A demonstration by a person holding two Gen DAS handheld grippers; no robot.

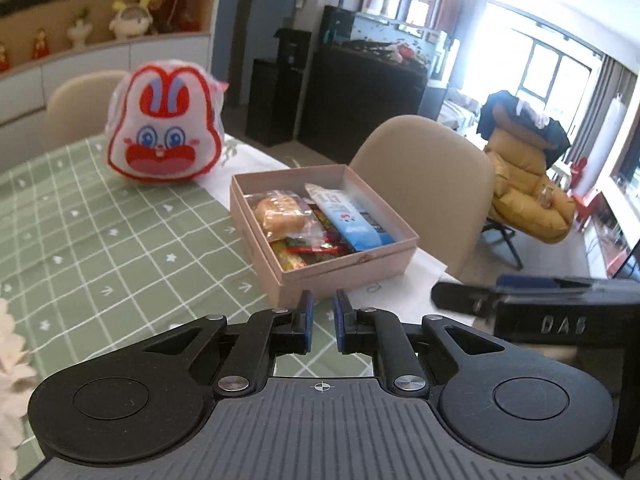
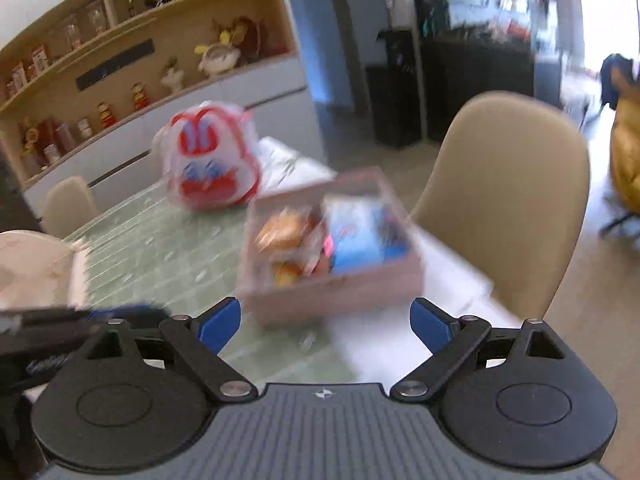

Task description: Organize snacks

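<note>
Sitting on checked green cloth (image 1: 100,248), square pink cardboard box (image 1: 344,276), crinkly snack packets (image 1: 352,216).

Green white-grid tablecloth (image 1: 100,240), pink box (image 1: 344,268), red-white bunny bag (image 1: 164,128), beige chair (image 1: 424,184), blue-white wrapper (image 1: 352,220).

Left wrist view: sits just behind the left tongs (image 1: 321,312), looks forward and down over the green worktop (image 1: 100,240). Pink box (image 1: 320,216) close ahead, bunny bag (image 1: 164,124) farther back on the left, tan chair (image 1: 428,184) on the right.

Right wrist view: sits just behind the right tongs (image 2: 324,324), looks forward and down too, blurry. Same pink box (image 2: 332,248), bunny bag (image 2: 212,160), chair (image 2: 512,200) and worktop (image 2: 160,248) in both views.
</note>
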